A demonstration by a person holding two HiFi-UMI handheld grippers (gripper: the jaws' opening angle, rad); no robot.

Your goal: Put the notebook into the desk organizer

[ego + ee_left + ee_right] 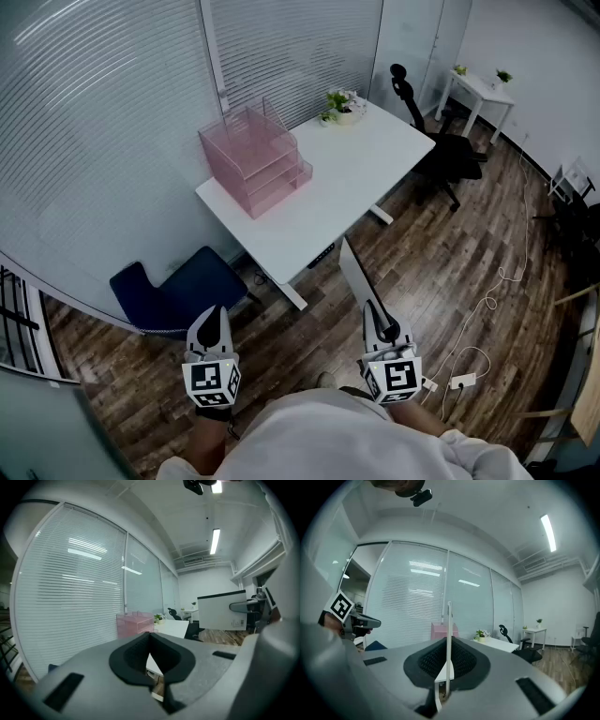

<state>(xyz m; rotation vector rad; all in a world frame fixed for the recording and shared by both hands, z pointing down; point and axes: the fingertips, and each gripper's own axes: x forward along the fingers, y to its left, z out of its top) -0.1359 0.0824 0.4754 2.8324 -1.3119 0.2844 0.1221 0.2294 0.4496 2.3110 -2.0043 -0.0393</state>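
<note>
A pink, clear desk organizer (253,159) with stacked trays stands at the left end of a white desk (347,178). My right gripper (379,323) is shut on a thin pale notebook (354,274), which sticks out forward towards the desk's near edge. In the right gripper view the notebook (449,641) stands edge-on between the pads, with the organizer (440,630) far behind it. My left gripper (212,323) is shut with nothing in it and hangs over the wooden floor. The left gripper view shows the organizer (136,623) ahead, well out of reach.
A blue chair (178,286) sits by the desk's near left corner. On the desk's far end is a small plant (339,103); a black office chair (450,150) stands beside it. A glass wall with blinds (103,112) runs behind. Cables (469,361) lie on the floor at right.
</note>
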